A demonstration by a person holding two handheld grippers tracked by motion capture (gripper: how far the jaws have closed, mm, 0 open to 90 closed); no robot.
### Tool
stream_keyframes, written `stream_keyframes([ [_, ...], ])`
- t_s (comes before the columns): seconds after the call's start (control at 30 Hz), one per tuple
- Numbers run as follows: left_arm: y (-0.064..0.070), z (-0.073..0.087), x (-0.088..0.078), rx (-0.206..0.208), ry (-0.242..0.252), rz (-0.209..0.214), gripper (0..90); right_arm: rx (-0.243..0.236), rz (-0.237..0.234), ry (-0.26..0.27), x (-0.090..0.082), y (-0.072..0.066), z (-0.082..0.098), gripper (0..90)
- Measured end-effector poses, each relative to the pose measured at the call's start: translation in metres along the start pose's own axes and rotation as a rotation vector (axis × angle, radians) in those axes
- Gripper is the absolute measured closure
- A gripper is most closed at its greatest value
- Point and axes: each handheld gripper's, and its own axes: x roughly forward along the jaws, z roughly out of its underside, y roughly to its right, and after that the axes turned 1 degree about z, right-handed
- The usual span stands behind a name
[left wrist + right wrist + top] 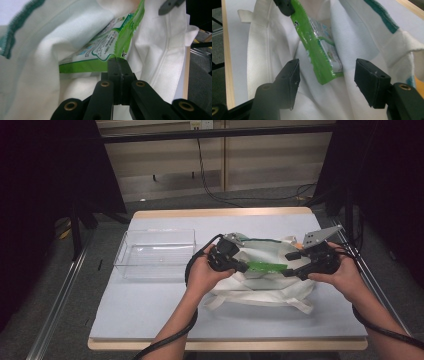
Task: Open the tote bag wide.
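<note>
Inside white tote bag (270, 287): green packet (266, 267), left tongs (119, 65) pinching corner.

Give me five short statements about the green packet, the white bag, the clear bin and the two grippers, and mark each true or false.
1. The left gripper is clamped on a corner of the green snack packet. True.
2. The right gripper is shut on the packet. False: its jaws stand apart, pads off the packet.
3. The packet sits in the mouth of the white tote bag. True.
4. The clear plastic bin holds the packet. False: the packet is at the bag, and the bin looks empty.
5. The bag lies on the floor. False: it lies on the table, right of the bin.
</note>
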Motion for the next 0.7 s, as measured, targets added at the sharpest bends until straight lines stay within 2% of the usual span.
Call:
stream_keyframes([
  [0.27, 0.002, -0.01, -0.012, -0.012, 0.033, 0.0, 90.0, -0.04, -0.009, -0.023, 0.005, -0.004, -0.004, 35.6],
  [0.33, 0.002, -0.011, -0.014, -0.001, 0.036, -0.005, 90.0, -0.056, -0.003, -0.035, 0.007, -0.005, -0.005, 37.5],
  [0.5, 0.001, -0.012, -0.016, -0.004, 0.029, -0.002, 90.0, -0.077, 0.009, -0.044, 0.008, -0.005, -0.008, 49.8],
  [0.53, 0.001, -0.012, -0.016, -0.004, 0.041, 0.003, 90.0, -0.082, 0.011, -0.048, 0.009, -0.005, -0.009, 53.5],
  [0.57, 0.001, -0.012, -0.016, -0.004, 0.041, 0.003, 90.0, -0.082, 0.011, -0.048, 0.009, -0.005, -0.009, 53.5],
  [0.6, 0.001, -0.012, -0.015, -0.005, 0.04, 0.008, 90.0, -0.098, 0.013, -0.053, 0.01, -0.005, -0.009, 61.7],
  [0.63, 0.001, -0.012, -0.015, -0.005, 0.04, 0.008, 90.0, -0.101, -0.002, -0.049, 0.011, -0.005, -0.009, 65.5],
  [0.7, 0.001, -0.012, -0.016, -0.003, 0.04, 0.008, 90.0, -0.115, -0.008, -0.051, 0.012, -0.005, -0.01, 67.0],
])
